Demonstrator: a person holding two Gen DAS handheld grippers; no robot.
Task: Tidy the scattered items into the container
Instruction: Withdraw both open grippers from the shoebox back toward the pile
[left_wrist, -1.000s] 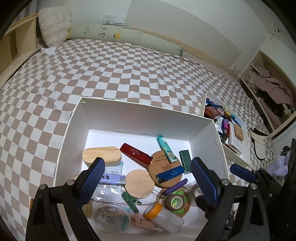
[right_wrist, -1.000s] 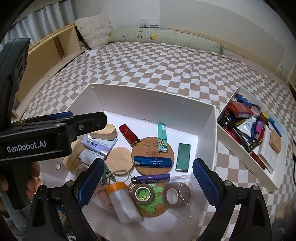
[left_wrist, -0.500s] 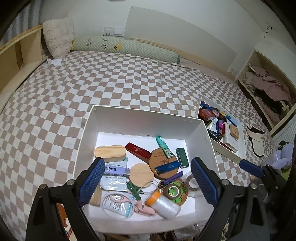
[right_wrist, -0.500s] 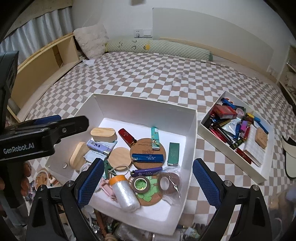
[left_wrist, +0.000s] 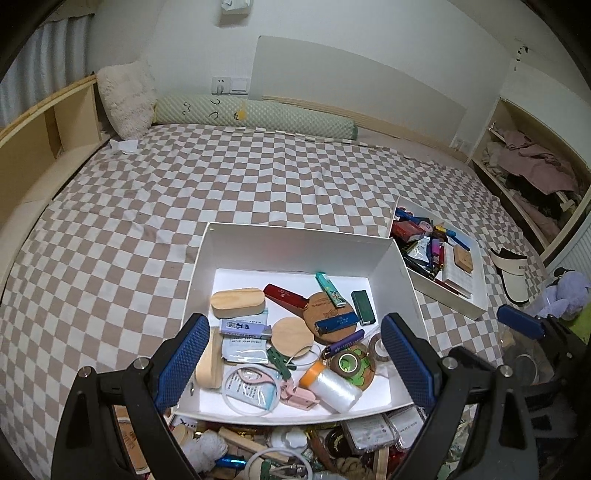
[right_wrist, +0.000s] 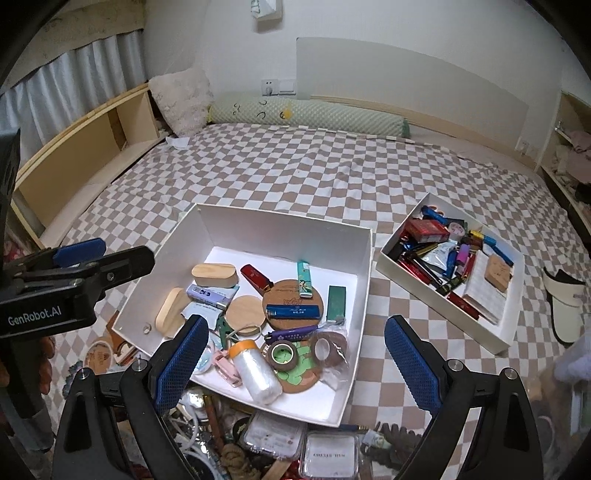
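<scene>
Checkered bed: white box, tray, visor, bolster.

I'm in a home bedroom. A checked bed fills it, with a bolster, pillow and clothes shelf.

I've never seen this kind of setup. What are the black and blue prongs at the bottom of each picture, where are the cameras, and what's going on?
Each picture comes from a fisheye camera mounted on a handheld two-finger gripper; a person carries one in each hand. The prongs are the gripper fingers. The left gripper and right gripper both stand open and hold nothing. In the right view, the left gripper also shows from the side. On the checkered bedspread sits a white box holding lighters, wooden coasters, tape rolls and more. A smaller white tray beside it is packed with lighters and small packets. Loose clutter lies in front of the box.
</scene>
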